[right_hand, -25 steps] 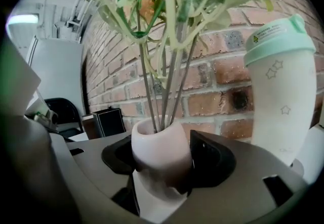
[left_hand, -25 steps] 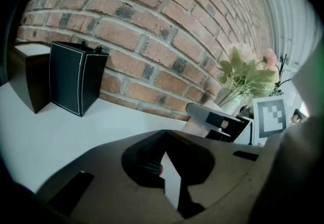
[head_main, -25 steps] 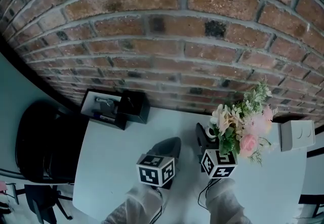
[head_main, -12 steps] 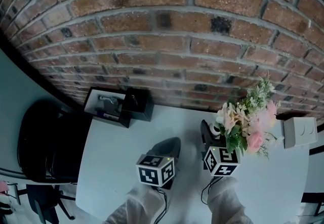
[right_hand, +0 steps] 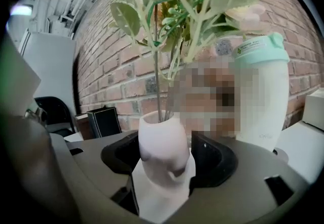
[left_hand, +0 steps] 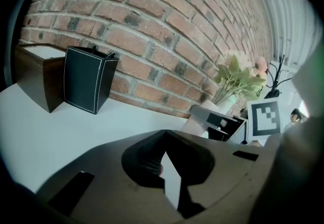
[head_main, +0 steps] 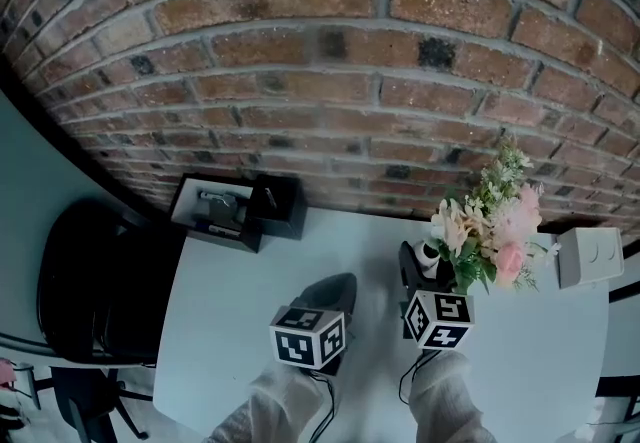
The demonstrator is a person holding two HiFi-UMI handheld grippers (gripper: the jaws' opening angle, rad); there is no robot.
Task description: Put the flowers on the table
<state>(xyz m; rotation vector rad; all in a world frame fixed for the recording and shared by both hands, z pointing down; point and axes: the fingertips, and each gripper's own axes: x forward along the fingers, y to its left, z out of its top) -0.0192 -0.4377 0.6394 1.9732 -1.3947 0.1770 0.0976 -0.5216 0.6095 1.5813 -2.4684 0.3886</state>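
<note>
A bouquet of pink and cream flowers (head_main: 490, 226) with green leaves stands in a small pale pink vase (right_hand: 162, 152). My right gripper (head_main: 418, 271) is shut on the vase, a black pad on each side of it. The vase is at the right of the white table (head_main: 230, 331), close to the brick wall. I cannot tell whether its base touches the table. The left gripper view shows the flowers (left_hand: 238, 76) to its right. My left gripper (head_main: 335, 283) hangs low over the table's middle, jaws shut with nothing between them.
A black leather pen holder (head_main: 277, 208) and an open dark tray (head_main: 215, 211) stand at the back left by the wall. A white bottle with a mint lid (right_hand: 260, 91) stands beyond the vase. A white box (head_main: 590, 256) is at the far right, a black chair (head_main: 90, 281) at the left.
The bouquet and my right gripper have shifted slightly right and toward the wall. The left gripper has stayed in place.
</note>
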